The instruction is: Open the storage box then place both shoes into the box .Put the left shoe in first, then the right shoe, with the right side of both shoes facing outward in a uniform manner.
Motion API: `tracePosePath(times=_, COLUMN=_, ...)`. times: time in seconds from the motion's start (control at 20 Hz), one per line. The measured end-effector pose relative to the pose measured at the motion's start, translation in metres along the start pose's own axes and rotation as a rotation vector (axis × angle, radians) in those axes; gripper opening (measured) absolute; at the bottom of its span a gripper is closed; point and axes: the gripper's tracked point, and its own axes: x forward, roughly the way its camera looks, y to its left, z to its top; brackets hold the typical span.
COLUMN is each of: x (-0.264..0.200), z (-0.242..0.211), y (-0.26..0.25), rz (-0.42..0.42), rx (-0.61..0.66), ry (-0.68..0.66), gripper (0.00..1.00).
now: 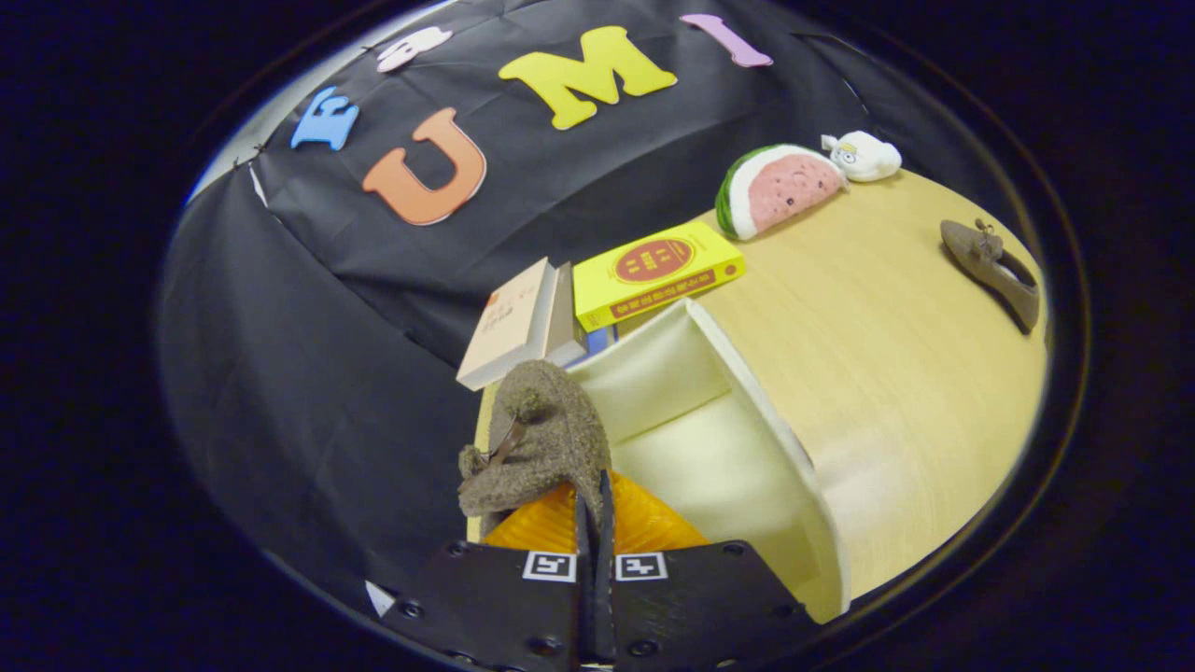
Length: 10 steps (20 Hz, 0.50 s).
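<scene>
While the claw (595, 504) pinched a brown shoe (537, 443), its heel stayed hidden. The open storage box (738, 448) lay just ahead; the second shoe (991, 268) sat well apart on the desk (896, 373).

Two shoes: one (537, 439) pinched by the tool (594, 509) over the box, whose fingers are closed on its edge; the other (991, 266) lies on the desk (896, 373), well apart. One box (728, 439), open. Books: one yellow book (653, 273), flat on top of another that shows as a blue edge, and two more (518, 322) leaning beside it; the exact count of the stack cannot be told. Two soft toys: one watermelon slice (780, 187), one small white figure (864, 155), touching.
</scene>
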Motion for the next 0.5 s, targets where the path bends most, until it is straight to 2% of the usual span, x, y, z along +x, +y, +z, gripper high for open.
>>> tracePosePath(times=0.1, x=0.01, z=-0.011, y=-0.002, rz=-0.03, rx=-0.018, ry=0.021, gripper=0.01)
tracePosePath(times=0.2, x=0.015, z=-0.018, y=0.003, rz=-0.005, rx=-0.009, ry=0.045, gripper=0.03)
tracePosePath(times=0.4, x=0.019, z=-0.027, y=0.004, rz=0.018, rx=-0.017, ry=0.093, gripper=0.2)
tracePosePath(times=0.5, x=0.023, z=-0.034, y=-0.005, rz=-0.007, rx=-0.032, ry=0.132, gripper=0.3)
